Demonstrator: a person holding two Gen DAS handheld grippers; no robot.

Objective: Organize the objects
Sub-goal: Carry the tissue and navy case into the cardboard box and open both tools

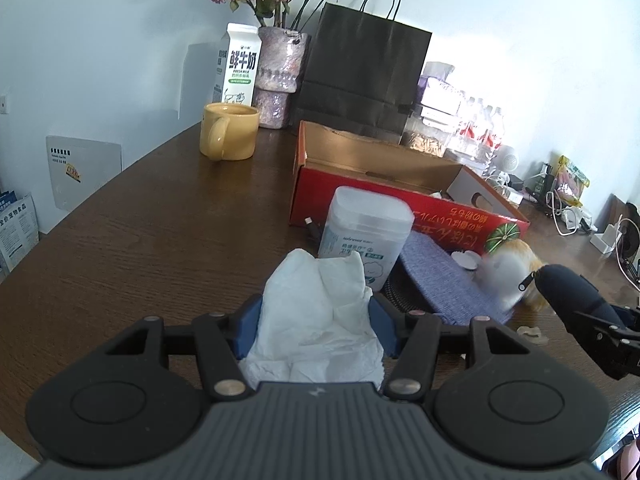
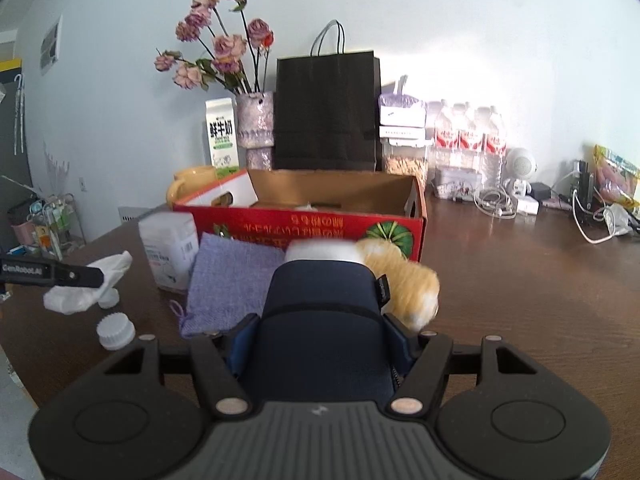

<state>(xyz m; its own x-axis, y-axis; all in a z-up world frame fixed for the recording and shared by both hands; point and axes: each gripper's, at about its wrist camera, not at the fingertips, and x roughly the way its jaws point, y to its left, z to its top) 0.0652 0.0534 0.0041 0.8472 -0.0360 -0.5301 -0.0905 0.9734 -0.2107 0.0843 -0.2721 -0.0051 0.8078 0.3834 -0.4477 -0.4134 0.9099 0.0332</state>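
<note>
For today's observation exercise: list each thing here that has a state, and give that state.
left gripper: shut on crumpled tissue
right gripper: shut on navy case
red carton: open, flaps up
cotton swab container: lid on, upright
yellow mug: upright
black paper bag: standing

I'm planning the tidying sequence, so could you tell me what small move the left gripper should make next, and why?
Probably carry the crumpled tissue forward over the open red box and release it there. The left gripper is already shut on the tissue, and the box stands just beyond the white container.
</note>
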